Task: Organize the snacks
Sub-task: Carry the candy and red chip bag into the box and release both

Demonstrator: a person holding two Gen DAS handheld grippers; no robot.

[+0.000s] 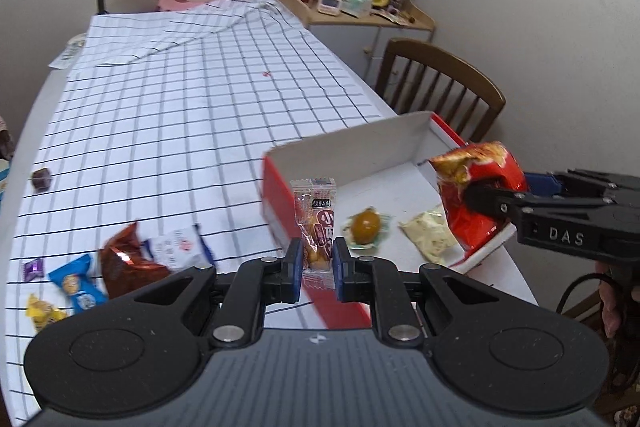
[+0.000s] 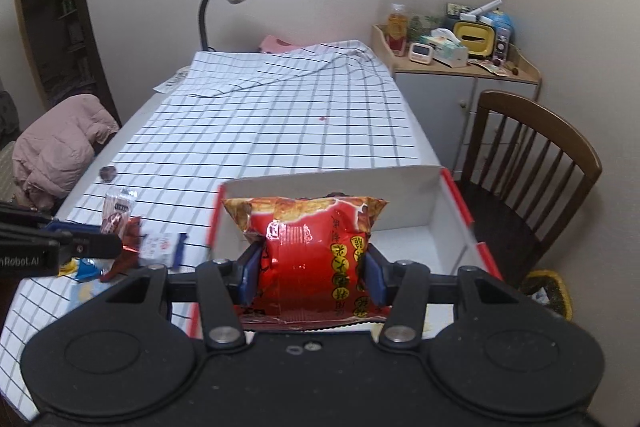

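Left wrist alone shows box (image 1: 352,143) contents; left gripper (image 1: 313,269) clamps upright sausage packet (image 1: 316,223), right gripper (image 2: 312,277) clamps upright red bag (image 2: 308,251).

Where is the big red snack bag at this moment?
The big red snack bag is clamped in the right claw, above the near part of the white box; the left wrist view shows it at the box's right side.

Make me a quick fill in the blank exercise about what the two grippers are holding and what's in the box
1. The right gripper is clamped on a puffy ____ snack bag.
2. The left gripper grips a small ____ packet.
3. The box has red sides and a ____ inside.

Missing words: red; clear; white
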